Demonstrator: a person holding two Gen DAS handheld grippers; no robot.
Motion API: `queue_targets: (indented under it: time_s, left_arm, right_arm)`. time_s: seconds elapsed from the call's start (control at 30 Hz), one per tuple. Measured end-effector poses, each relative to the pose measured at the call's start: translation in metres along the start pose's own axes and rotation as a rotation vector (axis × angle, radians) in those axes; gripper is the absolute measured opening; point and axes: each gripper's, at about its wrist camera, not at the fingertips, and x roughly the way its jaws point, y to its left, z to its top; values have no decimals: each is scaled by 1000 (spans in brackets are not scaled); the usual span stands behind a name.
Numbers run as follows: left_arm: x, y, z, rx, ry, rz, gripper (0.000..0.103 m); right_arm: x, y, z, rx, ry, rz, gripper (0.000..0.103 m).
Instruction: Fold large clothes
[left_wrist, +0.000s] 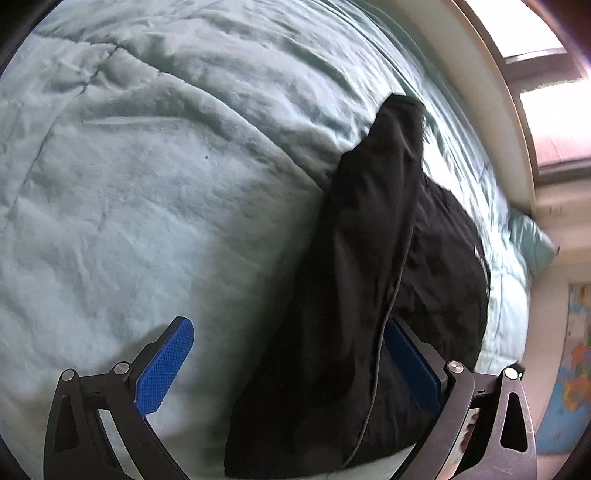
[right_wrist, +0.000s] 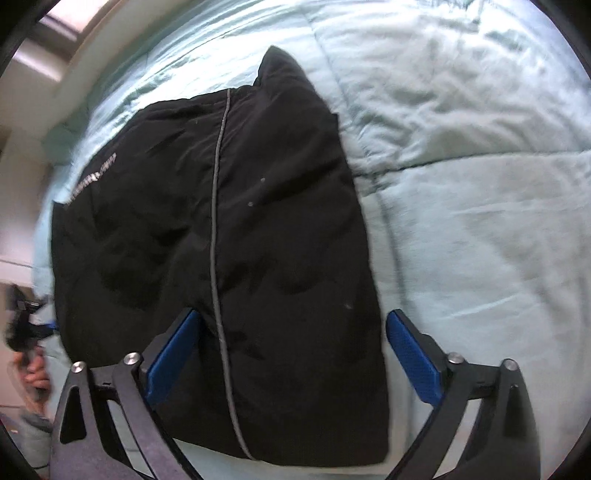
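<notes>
1. I hold a two-finger gripper in each hand, and both point steeply down at a bed covered with a pale green quilt.
2. The thing to fold is a black garment. It lies on the quilt as a long, partly folded slab, with a thin grey piping line running along its length and small white lettering near its left edge in the right wrist view.
3. My left gripper stands wide open. Its blue pads hold nothing. The near end of the garment shows in the gap between them, nearer the right pad, and I cannot tell whether that pad touches the cloth.
4. My right gripper is also spread wide and grips nothing. The near right part of the garment lies below the gap, the left pad over the black cloth and the right pad over the bare quilt just beside the garment's right edge.
5. The far end of the garment narrows to a point towards the far side of the bed.
6. In the right wrist view my other hand shows at the left edge, blurred, beside the bed.
7. A window shows beyond the bed's far right side in the left wrist view.
</notes>
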Motion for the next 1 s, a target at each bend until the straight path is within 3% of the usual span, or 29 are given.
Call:
queue_targets:
  time_s: [0.1, 0.2, 0.3, 0.4, 0.43, 0.47, 0.53, 0.63, 0.7, 0.77, 0.87, 1.0]
  left_arm:
    - [9, 1, 3, -31, 10, -103, 103]
    - [28, -6, 5, -26, 73, -173, 103]
    - [62, -15, 3, 0, 156, -121, 103]
    - [74, -35, 1, 62, 149, -81, 100]
    - [73, -42, 0, 80, 136, -82, 83]
    - [69, -52, -1, 111, 120, -93, 70]
    - [62, -67, -3, 153, 94, -48, 47]
    - [53, -92, -12, 253, 51, 25, 36]
    - [47, -103, -17, 274, 32, 40, 36]
    - [48, -105, -15, 266, 45, 32, 37]
    - [64, -93, 0, 192, 102, -21, 52]
    - [90, -76, 19, 91, 152, -147, 66]
  right_arm:
    - [10, -6, 6, 22, 19, 58, 98]
    - [23, -11, 12, 44, 54, 129, 98]
    - [38, -14, 18, 56, 82, 177, 102]
    - [51, -16, 24, 74, 100, 204, 103]
    - [53, -16, 26, 77, 102, 205, 103]
    - [54, -15, 26, 78, 101, 203, 103]
    - [48, -12, 25, 63, 81, 191, 98]
    - [33, -5, 20, 27, 42, 177, 82]
    - [18, 4, 17, -7, 16, 158, 67]
    - [6, 12, 15, -50, -2, 145, 61]
    - [12, 10, 20, -52, 23, 153, 62]
    - [34, 2, 37, -32, 87, 200, 76]
